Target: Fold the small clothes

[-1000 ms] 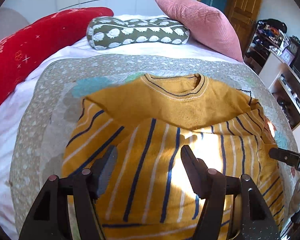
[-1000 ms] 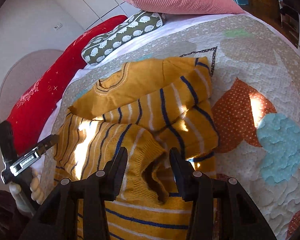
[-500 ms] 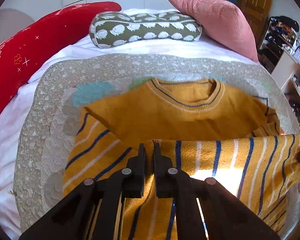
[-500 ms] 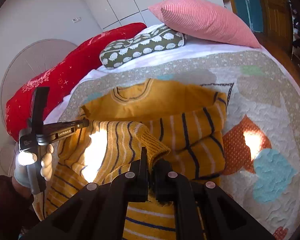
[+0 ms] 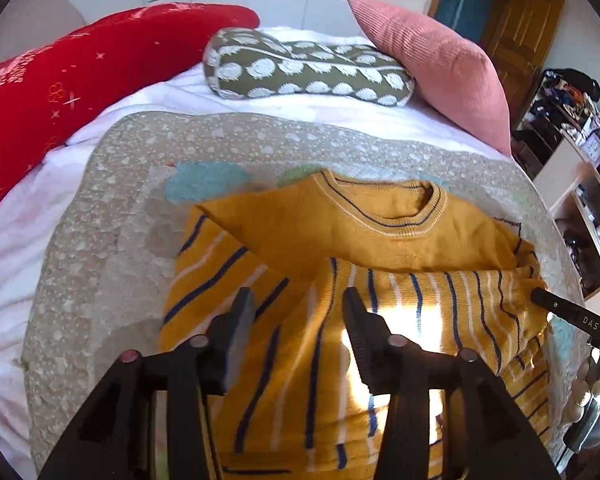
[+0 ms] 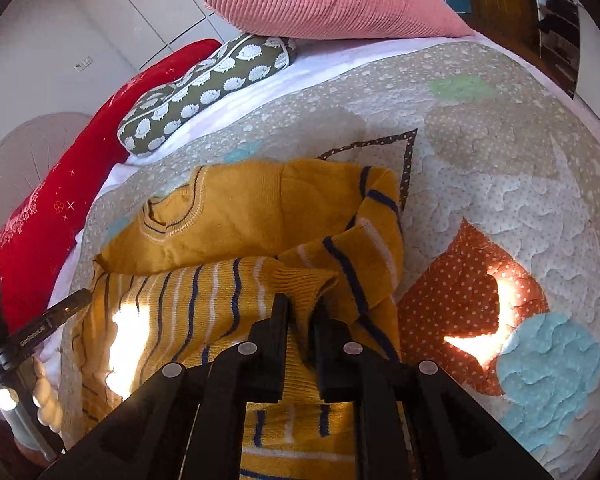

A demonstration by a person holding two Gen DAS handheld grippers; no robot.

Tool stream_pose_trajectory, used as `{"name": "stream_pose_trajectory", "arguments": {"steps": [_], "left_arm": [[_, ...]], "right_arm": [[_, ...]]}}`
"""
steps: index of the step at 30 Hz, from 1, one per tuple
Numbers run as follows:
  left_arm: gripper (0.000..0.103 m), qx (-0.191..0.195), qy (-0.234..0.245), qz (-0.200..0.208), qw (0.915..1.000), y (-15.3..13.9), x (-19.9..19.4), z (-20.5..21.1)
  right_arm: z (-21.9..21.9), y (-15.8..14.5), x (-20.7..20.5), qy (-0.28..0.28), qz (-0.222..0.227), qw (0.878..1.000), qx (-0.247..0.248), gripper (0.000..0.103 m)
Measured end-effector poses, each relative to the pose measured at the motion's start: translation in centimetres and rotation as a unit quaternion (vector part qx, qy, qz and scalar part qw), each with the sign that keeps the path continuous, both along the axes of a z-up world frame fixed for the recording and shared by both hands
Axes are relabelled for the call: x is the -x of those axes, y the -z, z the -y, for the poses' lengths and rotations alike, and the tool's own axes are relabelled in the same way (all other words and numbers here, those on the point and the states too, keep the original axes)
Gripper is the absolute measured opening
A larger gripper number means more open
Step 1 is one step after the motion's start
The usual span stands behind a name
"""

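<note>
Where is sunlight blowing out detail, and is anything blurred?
Left wrist view: a sun patch whitens the sweater between the open left gripper fingers; edges bend with fisheye. Right wrist view: glare on the sweater's stripes and the quilt; everything else looks sharp.

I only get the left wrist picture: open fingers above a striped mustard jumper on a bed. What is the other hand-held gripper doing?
Observer: The right hand-held gripper is closed on a ribbed edge of the mustard-yellow knitted jumper with navy and white stripes, with fabric pinched between its fingers.
Visitor: And what is on the bed on that side?
Observer: An orange white-dotted quilt patch lies right beside the jumper, with a bright spot of sunlight on it.
</note>
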State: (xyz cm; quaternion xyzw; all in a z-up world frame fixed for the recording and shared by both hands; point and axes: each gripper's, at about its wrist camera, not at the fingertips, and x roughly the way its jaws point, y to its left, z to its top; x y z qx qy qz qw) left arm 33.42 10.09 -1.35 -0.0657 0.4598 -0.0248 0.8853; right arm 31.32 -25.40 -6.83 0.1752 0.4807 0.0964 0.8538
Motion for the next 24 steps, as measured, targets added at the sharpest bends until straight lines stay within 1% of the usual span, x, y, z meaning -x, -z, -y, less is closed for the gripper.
{"name": "stream_pose_trajectory", "arguments": {"steps": [1, 3, 5, 7, 9, 11, 15, 17, 20, 22, 24], "left_arm": [[0.048, 0.005, -0.01, 0.007, 0.9999, -0.6, 1.1, -0.9], [0.049, 0.009, -0.025, 0.016, 0.9995, -1.3, 3.5, -2.3], [0.049, -0.006, -0.039, 0.022, 0.999, -1.5, 6.0, -2.8], [0.05, -0.019, -0.053, 0.021, 0.9982, -1.3, 8.5, -2.8], [0.052, -0.02, -0.066, 0.015, 0.9975, -0.8, 10.7, -2.7], [0.052, -0.014, -0.072, 0.009, 0.9973, -0.4, 12.8, -2.4], [0.053, -0.029, -0.081, 0.009, 0.9963, 0.1, 15.8, -1.0], [0.056, -0.027, -0.079, 0.008, 0.9965, 0.3, 16.8, -0.5], [0.057, -0.027, -0.072, -0.002, 0.997, 0.7, 17.8, 0.0], [0.057, -0.031, -0.072, 0.0, 0.9969, 0.7, 18.2, 0.0], [0.057, -0.027, -0.078, 0.0, 0.9966, 0.8, 18.6, -0.4]], "right_arm": [[0.1, -0.6, 0.5, 0.004, 0.009, 1.0, 0.014, 0.021], [-0.1, -1.7, 1.7, 0.011, 0.036, 0.999, 0.04, 0.027], [-0.5, -2.8, 3.2, 0.028, 0.071, 0.996, 0.054, 0.027], [-1.5, -3.5, 4.4, 0.026, 0.099, 0.994, 0.044, 0.027], [-3.0, -3.6, 5.0, 0.005, 0.109, 0.994, 0.017, 0.027], [-4.9, -2.8, 4.5, -0.032, 0.093, 0.995, -0.022, 0.027], [-8.3, 0.2, 3.5, -0.085, 0.04, 0.993, -0.078, 0.027], [-8.5, 1.8, 3.1, -0.074, 0.017, 0.993, -0.085, 0.027], [-6.4, 3.1, 3.3, -0.038, 0.016, 0.993, -0.109, 0.021], [-4.8, 2.9, 3.6, -0.015, 0.018, 0.995, -0.1, 0.019], [-3.6, 2.1, 4.1, 0.004, 0.026, 0.997, -0.074, 0.019]]}}
